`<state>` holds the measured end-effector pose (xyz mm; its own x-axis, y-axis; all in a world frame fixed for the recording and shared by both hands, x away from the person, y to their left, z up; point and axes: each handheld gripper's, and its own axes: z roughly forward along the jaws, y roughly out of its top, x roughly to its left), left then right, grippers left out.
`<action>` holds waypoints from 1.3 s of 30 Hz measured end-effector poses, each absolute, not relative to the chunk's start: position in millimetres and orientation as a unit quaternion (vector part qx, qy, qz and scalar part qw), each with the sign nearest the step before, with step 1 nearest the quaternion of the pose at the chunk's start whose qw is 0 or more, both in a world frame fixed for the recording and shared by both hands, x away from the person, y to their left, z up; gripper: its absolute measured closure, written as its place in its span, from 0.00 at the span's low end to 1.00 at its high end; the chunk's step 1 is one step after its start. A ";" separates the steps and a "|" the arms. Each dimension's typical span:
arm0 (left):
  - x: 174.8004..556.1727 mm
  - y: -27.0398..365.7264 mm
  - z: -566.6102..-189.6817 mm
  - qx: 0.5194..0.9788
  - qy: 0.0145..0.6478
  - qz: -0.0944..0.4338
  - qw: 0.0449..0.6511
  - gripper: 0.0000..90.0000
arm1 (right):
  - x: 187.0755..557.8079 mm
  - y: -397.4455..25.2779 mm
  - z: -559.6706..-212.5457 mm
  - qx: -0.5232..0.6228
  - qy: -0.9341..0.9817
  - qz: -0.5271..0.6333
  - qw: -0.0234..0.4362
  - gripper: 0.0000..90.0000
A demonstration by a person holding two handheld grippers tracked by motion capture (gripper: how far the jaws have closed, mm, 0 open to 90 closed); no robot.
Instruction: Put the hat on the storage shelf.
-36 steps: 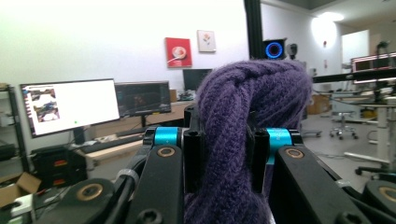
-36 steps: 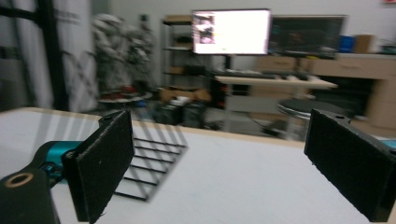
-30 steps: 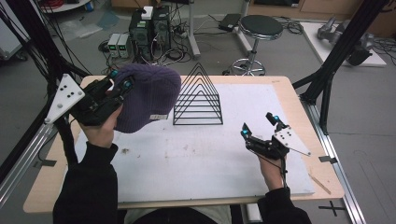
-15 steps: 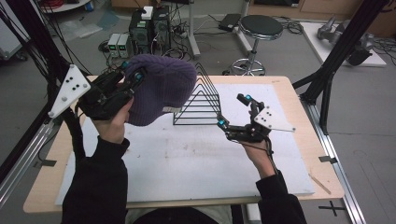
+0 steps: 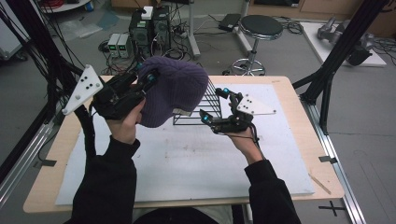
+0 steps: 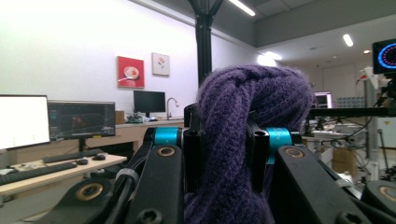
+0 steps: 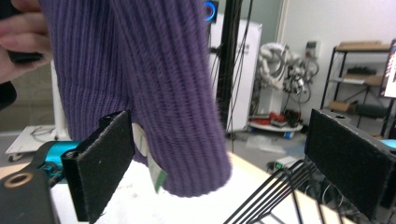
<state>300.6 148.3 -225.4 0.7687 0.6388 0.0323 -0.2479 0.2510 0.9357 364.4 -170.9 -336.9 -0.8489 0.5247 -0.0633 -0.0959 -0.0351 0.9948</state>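
Left claw (image 5: 148,80) clamps purple beanie (image 5: 173,95) | right claw (image 5: 214,105) wide open, empty | wire rack (image 5: 205,109) behind beanie

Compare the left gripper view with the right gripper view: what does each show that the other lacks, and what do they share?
Left gripper view alone: the left claw shut on a fold of the purple knit hat, with monitors and wall pictures behind.

Right gripper view alone: the right claw open, the hat's label, the black wire rack and a hand's fingers.

Shared: the hat, hanging above the table in the right gripper view.
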 end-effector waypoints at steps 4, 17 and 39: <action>301.3 145.0 -226.7 0.540 0.179 0.279 0.773 0.83 | 369.1 -152.5 -330.2 0.150 0.676 0.690 0.212 0.10; 304.8 155.4 -230.0 0.542 0.188 0.294 0.764 0.83 | 362.7 -158.5 -319.0 0.150 0.704 0.658 0.221 0.88; 355.7 162.3 -224.9 0.557 0.203 0.334 0.733 0.84 | 379.4 -171.1 -281.7 0.242 0.715 0.595 0.276 0.89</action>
